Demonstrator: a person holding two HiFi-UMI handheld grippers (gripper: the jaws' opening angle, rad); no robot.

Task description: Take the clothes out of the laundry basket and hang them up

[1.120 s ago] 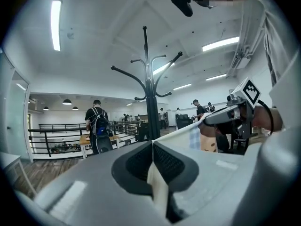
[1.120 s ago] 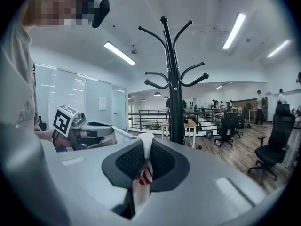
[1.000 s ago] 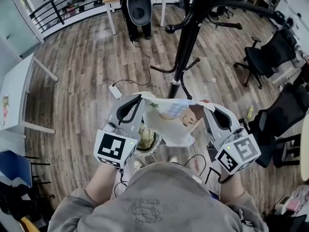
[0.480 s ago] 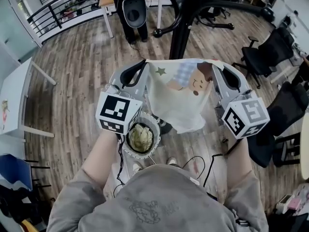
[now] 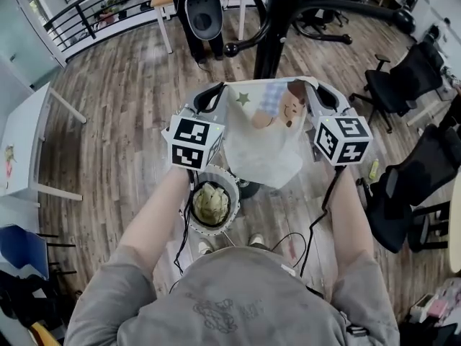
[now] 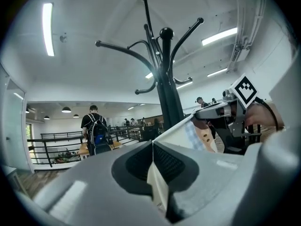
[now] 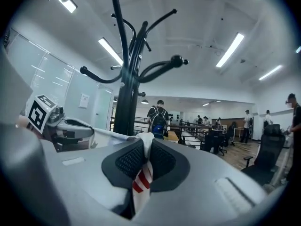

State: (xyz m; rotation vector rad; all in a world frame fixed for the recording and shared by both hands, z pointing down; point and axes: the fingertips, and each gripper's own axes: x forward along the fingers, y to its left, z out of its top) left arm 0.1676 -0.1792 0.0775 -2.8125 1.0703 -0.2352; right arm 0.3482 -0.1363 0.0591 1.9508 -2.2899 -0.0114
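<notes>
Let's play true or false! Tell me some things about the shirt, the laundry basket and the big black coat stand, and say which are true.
1. The left hand-held gripper and the right hand-held gripper both pinch the white shirt. True.
2. The shirt already hangs on the black coat stand. False: it is held spread between the two grippers, in front of the stand.
3. The laundry basket has nothing in it. False: a greenish piece of clothing lies inside.
4. The shirt has a star printed on it. True.
</notes>
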